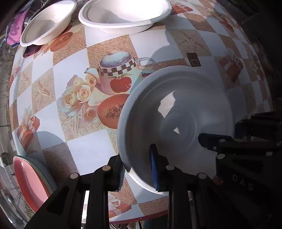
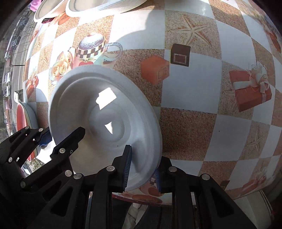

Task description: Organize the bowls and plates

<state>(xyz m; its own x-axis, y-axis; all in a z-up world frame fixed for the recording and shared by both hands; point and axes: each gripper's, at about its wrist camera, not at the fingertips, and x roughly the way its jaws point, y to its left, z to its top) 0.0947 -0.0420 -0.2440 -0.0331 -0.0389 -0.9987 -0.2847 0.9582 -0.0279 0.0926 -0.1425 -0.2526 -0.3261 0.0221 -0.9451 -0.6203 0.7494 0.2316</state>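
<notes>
Gripping one white bowl (image 1: 178,112) with both: left gripper (image 1: 139,169) and right gripper (image 2: 142,169) each pinching its six-o'clock rim, steadying it above the tabletop (image 2: 193,88).

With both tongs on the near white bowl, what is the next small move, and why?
Probably lift the near white bowl a little and carry it toward the two white bowls at the far edge, to nest it there. Both the left tongs and the right tongs straddle its rim, the bowl looks blurred and tilted, and the patterned table between is free of dishes.
</notes>
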